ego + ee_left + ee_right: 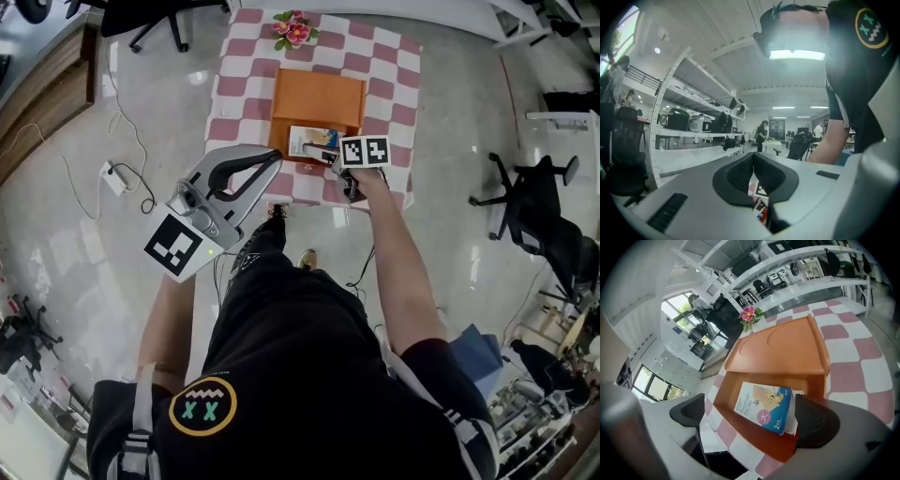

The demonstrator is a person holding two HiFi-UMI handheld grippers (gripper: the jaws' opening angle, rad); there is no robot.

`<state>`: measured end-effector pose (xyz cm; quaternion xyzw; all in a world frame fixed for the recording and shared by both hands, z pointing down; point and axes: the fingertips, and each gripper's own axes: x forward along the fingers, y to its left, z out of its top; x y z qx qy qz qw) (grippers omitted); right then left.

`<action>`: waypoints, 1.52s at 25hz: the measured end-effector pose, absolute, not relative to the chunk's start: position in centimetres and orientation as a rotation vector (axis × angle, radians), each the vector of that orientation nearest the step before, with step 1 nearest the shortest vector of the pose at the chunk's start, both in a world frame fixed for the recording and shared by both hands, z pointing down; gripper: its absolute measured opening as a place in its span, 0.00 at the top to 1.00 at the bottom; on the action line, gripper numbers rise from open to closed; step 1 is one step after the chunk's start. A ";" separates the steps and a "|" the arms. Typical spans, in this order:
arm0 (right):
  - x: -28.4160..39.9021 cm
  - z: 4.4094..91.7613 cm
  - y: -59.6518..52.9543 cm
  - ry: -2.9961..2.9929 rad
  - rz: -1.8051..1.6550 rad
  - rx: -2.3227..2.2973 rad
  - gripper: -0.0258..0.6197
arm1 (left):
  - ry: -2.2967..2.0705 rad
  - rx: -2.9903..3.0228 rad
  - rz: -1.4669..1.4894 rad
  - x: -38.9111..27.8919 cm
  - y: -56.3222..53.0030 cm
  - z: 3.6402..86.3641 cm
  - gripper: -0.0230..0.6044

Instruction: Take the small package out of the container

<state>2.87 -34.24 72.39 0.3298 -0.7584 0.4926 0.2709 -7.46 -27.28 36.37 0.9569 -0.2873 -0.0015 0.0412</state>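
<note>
Open-plan lab/office: metal shelving (693,157) w/ appliances (676,120), office chairs (544,230), glossy floor (450,141), strip lights (783,108).

The container (319,98) is set by the table's (246,75) near edge, midway along it. The small package (307,141) is laid in its near end. At the far edge, behind the container, flowers (293,29) are placed.

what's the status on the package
Left claw shut, empty. Right claw open, lined up on package. Package lying in open container, ungripped. Nothing blocking.
</note>
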 end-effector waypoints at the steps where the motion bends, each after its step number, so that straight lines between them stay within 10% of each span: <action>1: 2.8 72.8 -34.3 -2.025 1.337 0.884 0.04 | -0.881 2.926 -0.005 -7.5 -27.5 36.4 0.93; 24: 0.2 75.9 -32.9 -1.851 1.589 0.665 0.04 | -0.942 2.883 0.000 -9.2 -28.0 36.7 0.93; 38: 0.3 74.7 -33.0 -1.923 1.670 0.600 0.73 | -0.946 2.882 0.005 -9.4 -27.7 37.0 0.93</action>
